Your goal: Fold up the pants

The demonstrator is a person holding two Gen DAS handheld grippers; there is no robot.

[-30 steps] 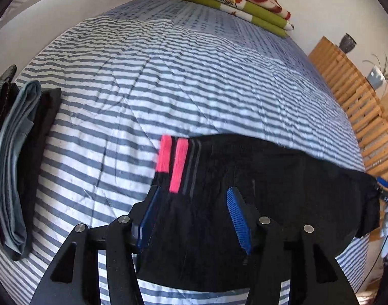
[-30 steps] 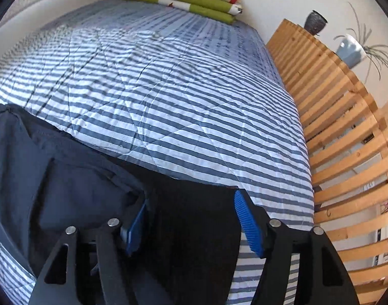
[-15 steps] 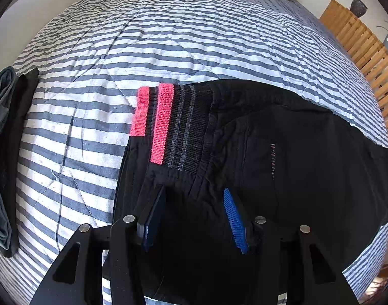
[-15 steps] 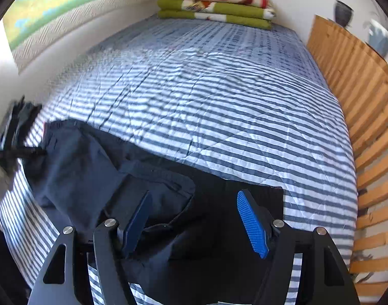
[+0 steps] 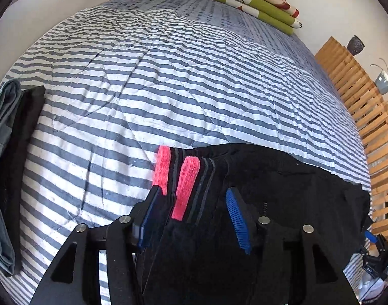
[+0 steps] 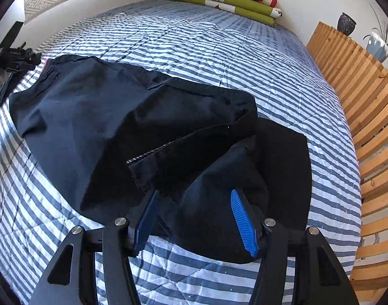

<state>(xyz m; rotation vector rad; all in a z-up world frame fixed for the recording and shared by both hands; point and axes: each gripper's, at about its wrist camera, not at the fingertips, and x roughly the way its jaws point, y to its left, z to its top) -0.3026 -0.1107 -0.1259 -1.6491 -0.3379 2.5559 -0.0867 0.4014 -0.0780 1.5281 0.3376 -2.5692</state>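
The black pants (image 6: 133, 127) are lying on the striped bed cover (image 6: 219, 58), spread across the near end of the bed. In the left wrist view their waistband, with its two pink bands (image 5: 186, 188), is sitting just ahead of the left gripper (image 5: 191, 218). Its jaws are opening, standing apart with the waistband cloth between them; whether the pads are touching the cloth I cannot tell. The right gripper (image 6: 196, 221) is hovering over the other end of the pants, where a fold of cloth is bunching up. Its jaws are closing, the fold lying between them with a gap showing at the pads.

To the left of the pants, a stack of folded clothes (image 5: 5, 157) is resting at the bed's edge. Beyond the pants, the cover is running bare up to the folded green blanket (image 6: 224, 0) at the far end. To the right of the pants, wooden slats (image 6: 359, 96) are lining the bed's side, with a vase (image 6: 346, 23) behind them.
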